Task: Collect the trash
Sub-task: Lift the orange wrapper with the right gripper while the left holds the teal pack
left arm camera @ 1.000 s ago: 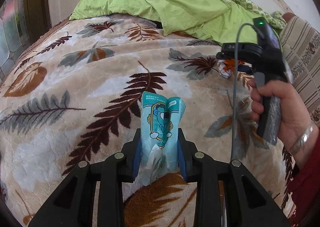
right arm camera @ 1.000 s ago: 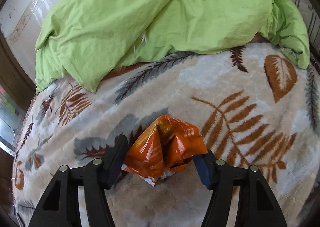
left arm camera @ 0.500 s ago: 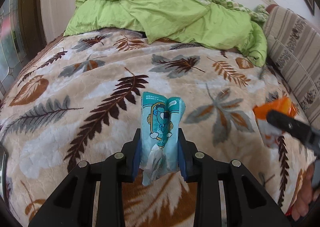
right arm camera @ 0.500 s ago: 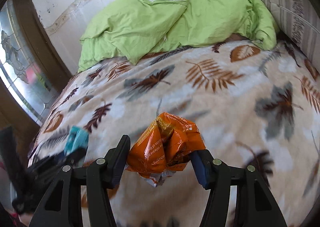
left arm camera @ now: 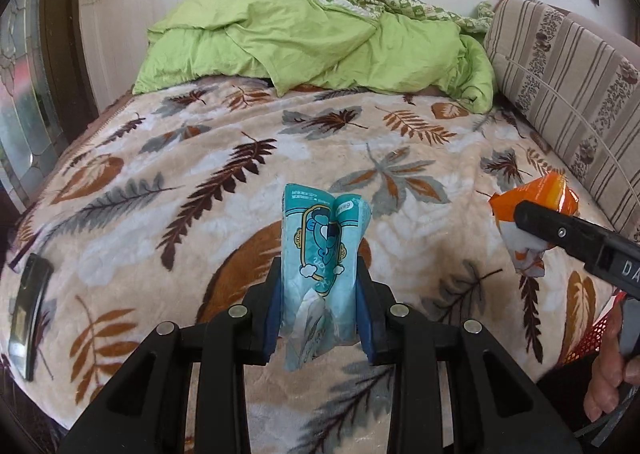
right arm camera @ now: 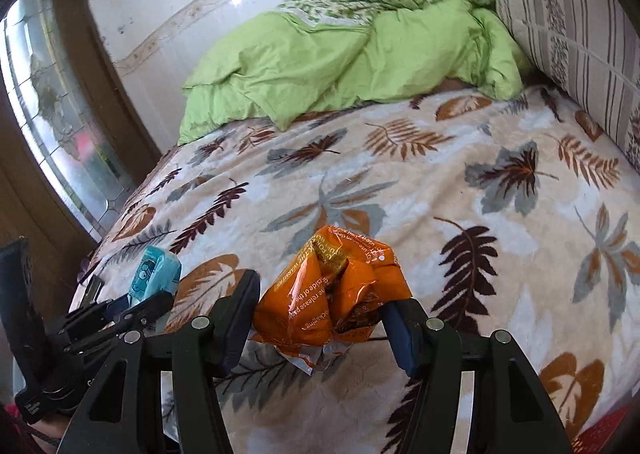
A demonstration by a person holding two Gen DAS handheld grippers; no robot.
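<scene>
Left wrist view: the left gripper [left arm camera: 320, 306] is squeezed tight on a blue tissue pack [left arm camera: 320, 250]; the pack stands up between the two blue pads; white tissue pokes out at its bottom end
Right wrist view: the right gripper [right arm camera: 320, 322] is squeezed on a crumpled orange snack wrapper [right arm camera: 332, 294]; the wrapper fills the gap from pad to pad; a bit of its white inside hangs below
Where the trash is: both pieces are held up in the air over the bed; neither one touches the leaf blanket [left arm camera: 200, 157]
Tongs side by side: in the left wrist view the right gripper [left arm camera: 516, 213] shows at the right edge with the orange snack wrapper [left arm camera: 532, 197] in it; in the right wrist view the left gripper [right arm camera: 140, 302] shows low at the left with the blue tissue pack [right arm camera: 154, 274] sticking up
Hand: fingers [left arm camera: 604, 378] show in the bottom right corner of the left wrist view, around the handle
Bed: the leaf blanket is cream with brown and grey leaves; a green quilt [left arm camera: 312, 41] is bunched at the far end by the white wall; a striped cushion [left arm camera: 568, 81] runs along the right side
Dark flat thing: it lies on the blanket near the left edge [left arm camera: 30, 314]; I cannot tell what it is
Window: patterned glass [right arm camera: 60, 125] is at the left
</scene>
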